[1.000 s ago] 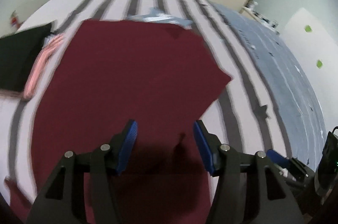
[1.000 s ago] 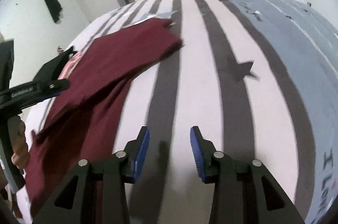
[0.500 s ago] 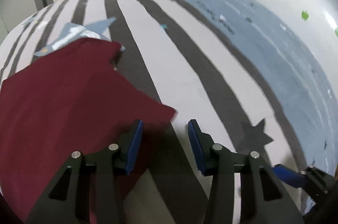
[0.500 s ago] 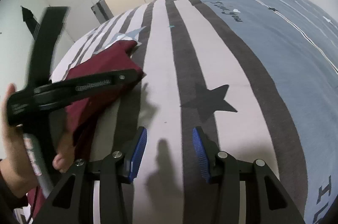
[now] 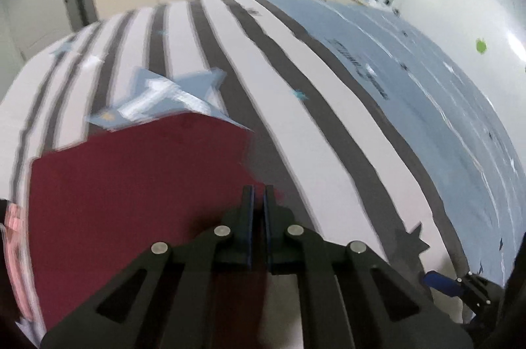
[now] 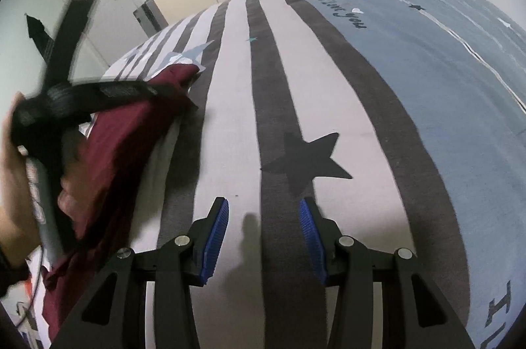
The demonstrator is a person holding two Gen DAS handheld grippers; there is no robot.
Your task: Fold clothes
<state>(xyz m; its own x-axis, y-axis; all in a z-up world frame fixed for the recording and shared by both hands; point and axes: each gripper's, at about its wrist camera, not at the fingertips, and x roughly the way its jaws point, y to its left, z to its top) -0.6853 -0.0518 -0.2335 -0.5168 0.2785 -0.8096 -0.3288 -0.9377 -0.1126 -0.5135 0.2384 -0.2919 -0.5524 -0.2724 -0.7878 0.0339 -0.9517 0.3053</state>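
Left gripper point(image 5: 257, 201) jaws clamped on the maroon garment point(image 5: 131, 184) edge, raised off the striped bed point(image 6: 296, 79); right gripper point(image 6: 263, 217) jaws apart, empty. Folding barely begun.

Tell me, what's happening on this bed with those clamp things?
A person is folding clothes with a handheld two-finger gripper in each hand. The left gripper has its fingers pinched together at the edge of a maroon garment lying on the striped bedspread. The right gripper is open and holds nothing, hovering over bare bedspread beside a dark star print. The garment looks partly lifted where it is held.
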